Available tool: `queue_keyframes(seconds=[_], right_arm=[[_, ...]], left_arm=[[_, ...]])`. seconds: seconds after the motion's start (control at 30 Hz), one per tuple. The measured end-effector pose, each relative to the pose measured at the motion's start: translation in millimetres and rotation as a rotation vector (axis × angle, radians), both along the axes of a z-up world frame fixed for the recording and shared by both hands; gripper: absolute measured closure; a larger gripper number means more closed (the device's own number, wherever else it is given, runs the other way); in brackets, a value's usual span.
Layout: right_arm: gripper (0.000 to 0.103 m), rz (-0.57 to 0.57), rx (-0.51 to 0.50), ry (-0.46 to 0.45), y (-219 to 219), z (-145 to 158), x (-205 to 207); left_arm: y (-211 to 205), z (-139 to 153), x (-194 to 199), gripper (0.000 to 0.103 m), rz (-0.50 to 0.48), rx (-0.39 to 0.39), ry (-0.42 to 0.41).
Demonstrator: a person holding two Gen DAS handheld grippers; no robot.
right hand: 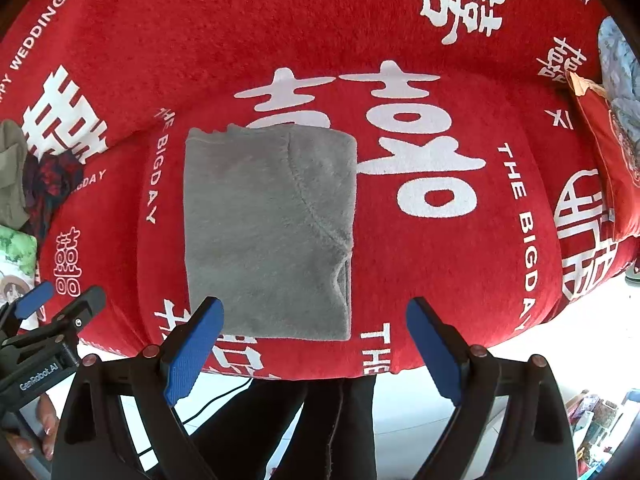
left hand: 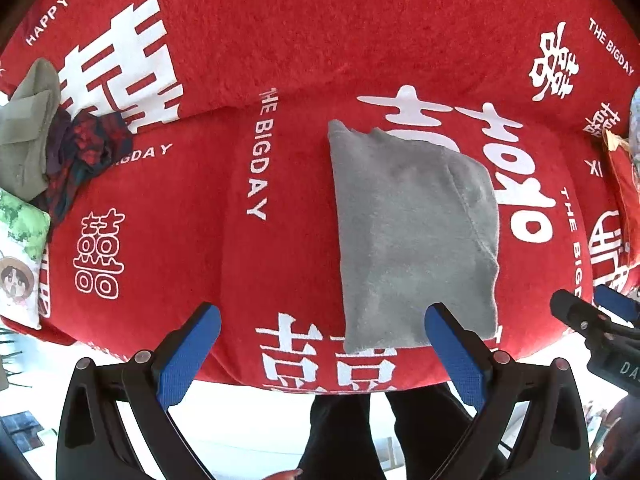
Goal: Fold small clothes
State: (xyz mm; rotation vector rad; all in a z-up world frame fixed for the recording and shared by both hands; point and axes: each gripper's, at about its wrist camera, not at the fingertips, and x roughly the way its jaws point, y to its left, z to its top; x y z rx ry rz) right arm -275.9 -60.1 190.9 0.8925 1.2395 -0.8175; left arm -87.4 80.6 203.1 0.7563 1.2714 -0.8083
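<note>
At 6 o'clock in the left wrist view the left tool [left hand: 322, 342] points down with its 2 blue ribbed pads spread wide and nothing between them. The right tool [right hand: 314, 342] stands the same way in its own view, pads wide apart and empty, hanging over the near edge of the cloth. Between each pair of black arms a person's dark trousers [right hand: 336, 432] show below, over a pale floor [right hand: 416, 412].

Just beyond the pads lies the folded grey garment [right hand: 268, 232], a soft, fuzzy fleece rectangle resting flat on the red sofa cover [right hand: 280, 28]. Its long axis runs from 6 to 12 o'clock, near edge toward the tools, and the far short edge is slightly ragged. A curved stitched seam crosses its right half, and layered folds show at its right edge. In the left wrist view the same garment [left hand: 412, 236] sits right of centre.

The cover is a napped red textile printed with large white characters and the words "THE BIGDAY".

At 9 o'clock, well apart from the grey piece, an olive-green cloth [left hand: 28, 136] and a crumpled dark red-and-blue patterned cloth [left hand: 82, 152] lie in a heap, with a green-and-white printed cushion [left hand: 20, 256] beside them. At 3 o'clock a red cushion [right hand: 612, 164] leans on the sofa.
</note>
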Motion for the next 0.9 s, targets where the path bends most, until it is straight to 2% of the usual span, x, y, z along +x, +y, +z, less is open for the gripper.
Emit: queue_keyframes(seconds=[0.23, 0.4, 0.63, 0.9], right_arm=[[0.009, -0.001, -0.007, 0.015, 5.1, 0.8, 2.4], [0.009, 0.0, -0.022, 0.019, 6.6, 2.3, 3.4], [0.009, -0.006, -0.03, 0.021, 4.4, 3.7, 5.6], [0.009, 0.001, -0.042, 0.031, 1.3, 9.9, 8.7]], left_arm=[[0.8, -0.4, -2.5, 0.001, 0.002, 0.021, 0.011], [-0.7, 1.6, -4.1, 0.001, -0.017, 0.035, -0.017], [-3.9, 3.3, 0.3, 0.001, -0.011, 0.039, 0.008], [-5.3, 7.3, 1.5, 0.001, -0.015, 0.036, -0.002]])
